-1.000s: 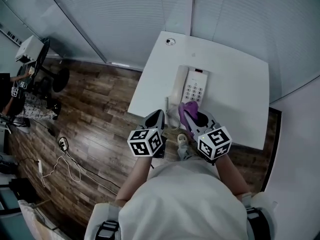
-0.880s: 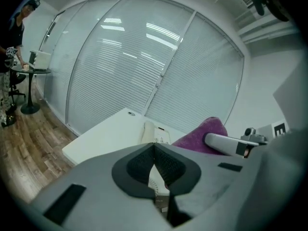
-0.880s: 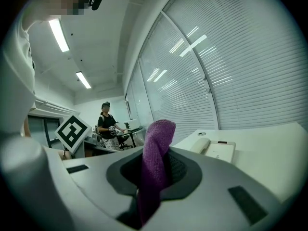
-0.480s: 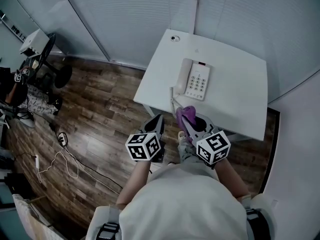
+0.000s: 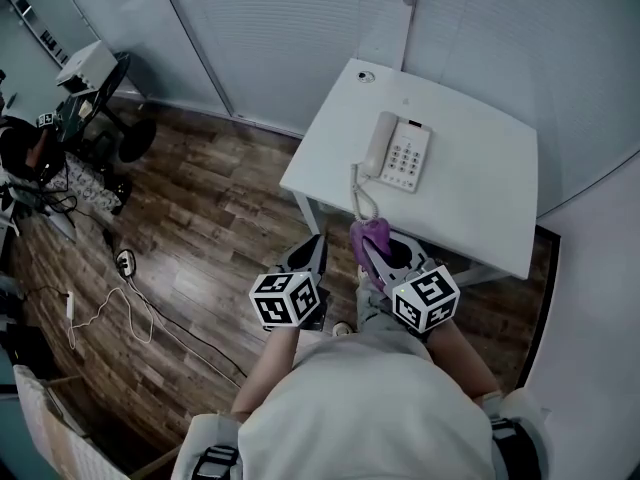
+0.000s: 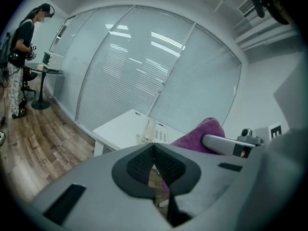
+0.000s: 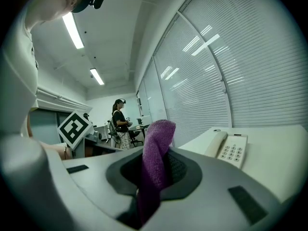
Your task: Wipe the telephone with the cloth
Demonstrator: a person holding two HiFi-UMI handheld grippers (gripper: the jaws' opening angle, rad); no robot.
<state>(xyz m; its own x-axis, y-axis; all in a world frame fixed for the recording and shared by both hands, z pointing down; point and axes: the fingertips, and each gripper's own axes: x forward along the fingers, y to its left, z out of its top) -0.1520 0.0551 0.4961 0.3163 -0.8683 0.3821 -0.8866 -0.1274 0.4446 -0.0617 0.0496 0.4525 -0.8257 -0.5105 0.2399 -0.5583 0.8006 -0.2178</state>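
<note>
On a white table [image 5: 480,203] beside glass walls, the telephone [image 5: 400,154] stands well ahead of the right gripper [image 5: 367,245], jaws pinching a soft, probably limp cloth [image 7: 156,143] best held bunched, and the left gripper [image 5: 314,246], jaws closed on nothing.

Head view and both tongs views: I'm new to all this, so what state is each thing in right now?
telephone: on the table, handset resting in its cradle, nothing touching it.
cloth: purple, bunched, standing up, clear of the telephone.
right tongs: shut on the cloth.
left tongs: shut, empty.
</note>
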